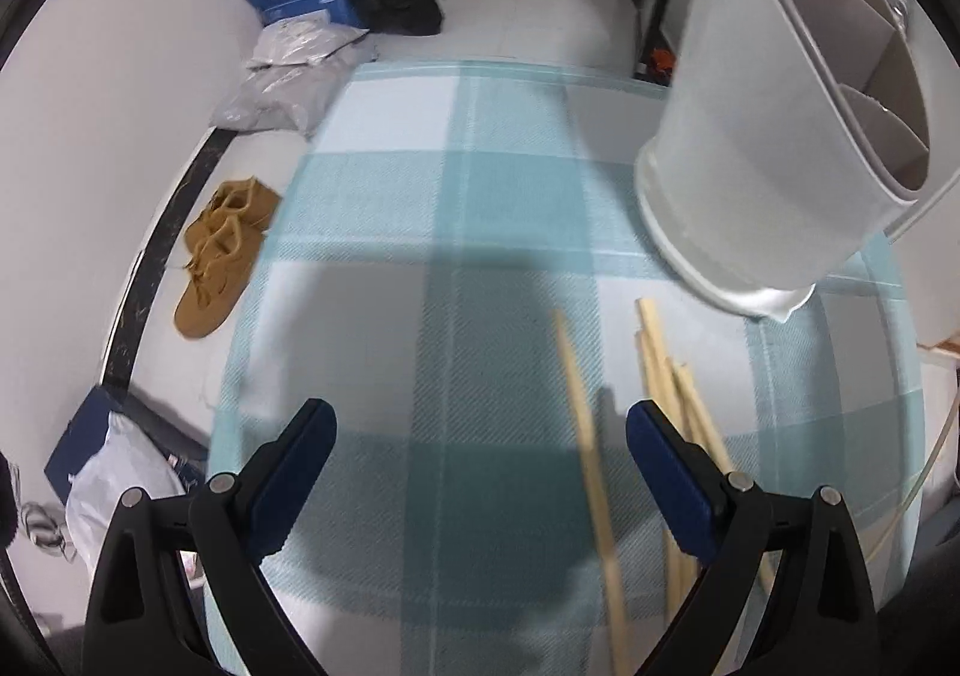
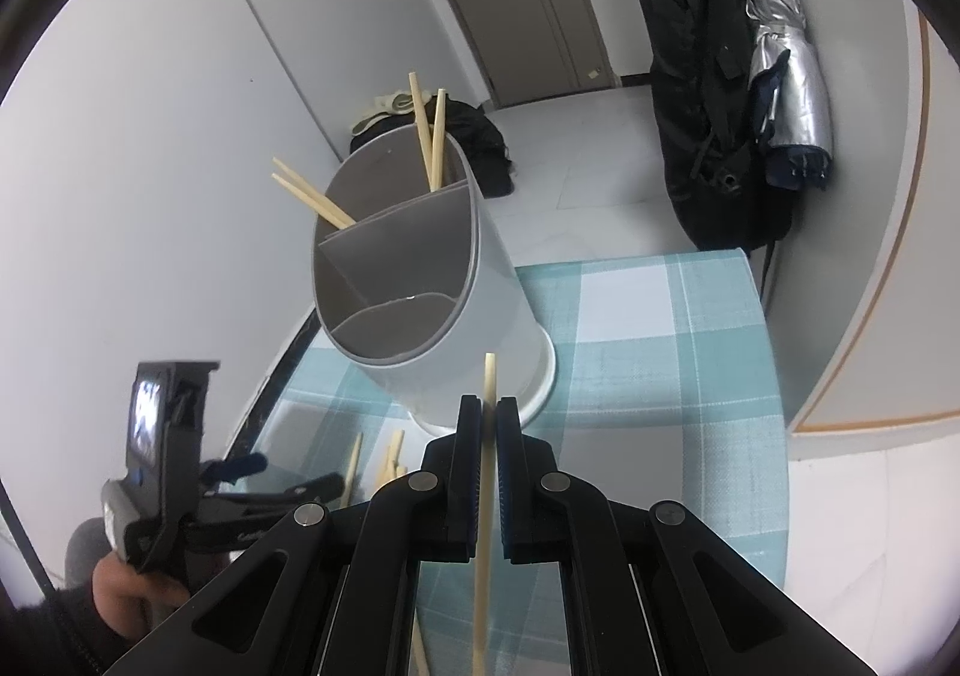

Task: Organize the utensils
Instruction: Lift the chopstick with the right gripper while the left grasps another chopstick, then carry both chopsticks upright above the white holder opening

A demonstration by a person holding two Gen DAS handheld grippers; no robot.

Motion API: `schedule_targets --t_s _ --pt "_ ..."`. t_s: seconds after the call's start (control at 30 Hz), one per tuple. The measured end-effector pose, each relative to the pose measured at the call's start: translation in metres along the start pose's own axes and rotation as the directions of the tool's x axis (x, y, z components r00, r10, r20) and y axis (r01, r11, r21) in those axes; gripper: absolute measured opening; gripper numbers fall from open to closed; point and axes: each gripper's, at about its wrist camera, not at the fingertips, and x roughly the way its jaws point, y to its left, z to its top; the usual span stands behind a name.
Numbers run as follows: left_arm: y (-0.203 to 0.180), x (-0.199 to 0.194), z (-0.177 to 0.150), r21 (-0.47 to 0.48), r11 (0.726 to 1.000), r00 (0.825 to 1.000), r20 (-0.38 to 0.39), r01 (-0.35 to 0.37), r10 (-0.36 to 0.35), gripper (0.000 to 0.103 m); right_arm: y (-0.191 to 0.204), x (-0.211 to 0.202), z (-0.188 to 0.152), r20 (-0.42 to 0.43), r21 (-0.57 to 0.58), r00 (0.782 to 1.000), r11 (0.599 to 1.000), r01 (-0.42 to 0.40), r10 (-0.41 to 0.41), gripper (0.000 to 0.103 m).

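Four pale wooden chopsticks (image 2: 429,136) already stand in the white divided plastic holder (image 2: 420,280), my right gripper (image 2: 489,430) clamps another thin wooden chopstick (image 2: 487,472), my left gripper (image 1: 480,436) gapes empty over several loose wooden chopsticks (image 1: 666,376) on the checked tablecloth (image 1: 384,208).

The right hand-held gripper (image 2: 489,406) is clamped on one chopstick (image 2: 485,496) that points toward the white divided holder (image 2: 420,280) on the checked tabletop (image 2: 660,346). Four chopsticks stand in the holder's far compartments. The left hand-held gripper (image 2: 294,475) hovers open over loose chopsticks (image 2: 390,457).
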Motion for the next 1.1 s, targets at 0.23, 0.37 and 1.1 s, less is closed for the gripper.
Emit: schedule_targets --t_s 0.23,0.37,1.1 --pt "0.007 0.009 0.006 -0.004 0.999 0.999 -0.038 -0.034 0.034 0.07 -0.003 -0.003 0.001 0.008 0.013 1.0 1.0 -0.007 0.007 0.004" --pt "0.006 0.007 0.009 -0.031 1.0 0.998 -0.058 0.0 -0.001 0.044 -0.002 -0.001 0.001 0.003 0.014 1.0 1.0 -0.011 0.011 0.004" --pt "-0.001 -0.051 0.019 -0.096 0.985 0.984 0.119 0.143 -0.131 0.001 0.015 -0.018 0.0 0.091 -0.045 0.996 0.999 0.012 -0.008 0.004"
